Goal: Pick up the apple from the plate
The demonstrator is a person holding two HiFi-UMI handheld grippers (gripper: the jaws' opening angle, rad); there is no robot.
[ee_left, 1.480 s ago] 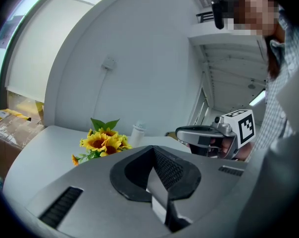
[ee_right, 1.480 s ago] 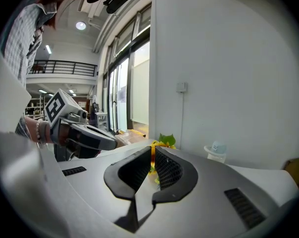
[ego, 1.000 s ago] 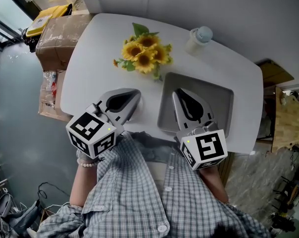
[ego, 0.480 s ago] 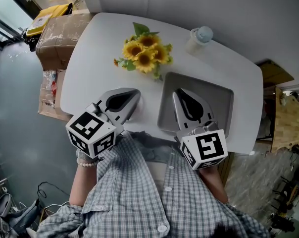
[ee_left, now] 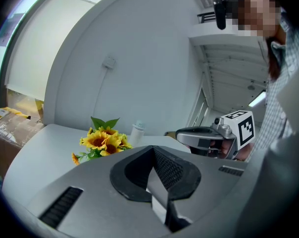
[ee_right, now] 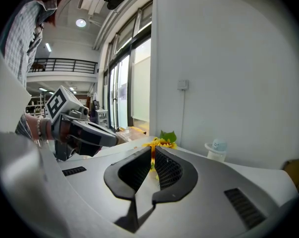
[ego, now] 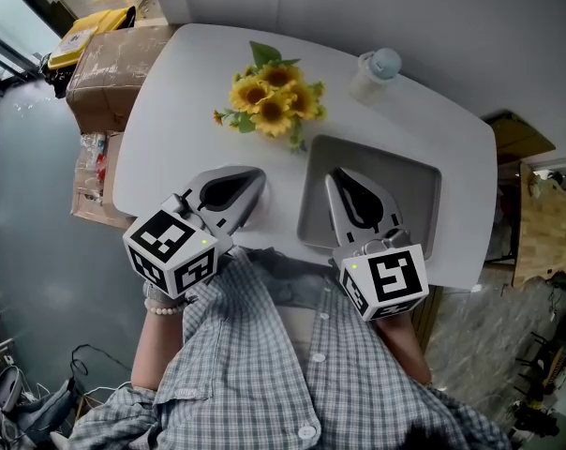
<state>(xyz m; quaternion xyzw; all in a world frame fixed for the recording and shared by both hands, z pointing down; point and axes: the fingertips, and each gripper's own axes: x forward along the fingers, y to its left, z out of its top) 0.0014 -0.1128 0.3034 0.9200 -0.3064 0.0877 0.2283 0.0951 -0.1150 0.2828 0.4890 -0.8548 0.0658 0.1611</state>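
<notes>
Tongs pinched shut, both empty: your right tongs (ego: 337, 178) over the grey tray (ego: 416, 187), left tongs (ego: 255, 174) over the table (ego: 171, 111) beside it.

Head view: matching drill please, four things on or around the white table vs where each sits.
1. yellow sunflower bunch
2. grey rectangular tray
3. white bottle with pale blue cap
4. brown cardboard box

A. off the white table, to its left
B. table's far edge, by the wall
C. beneath the shut right gripper
D. table middle, beyond the left gripper

Pairs: 1-D, 2-C, 3-B, 4-A.
</notes>
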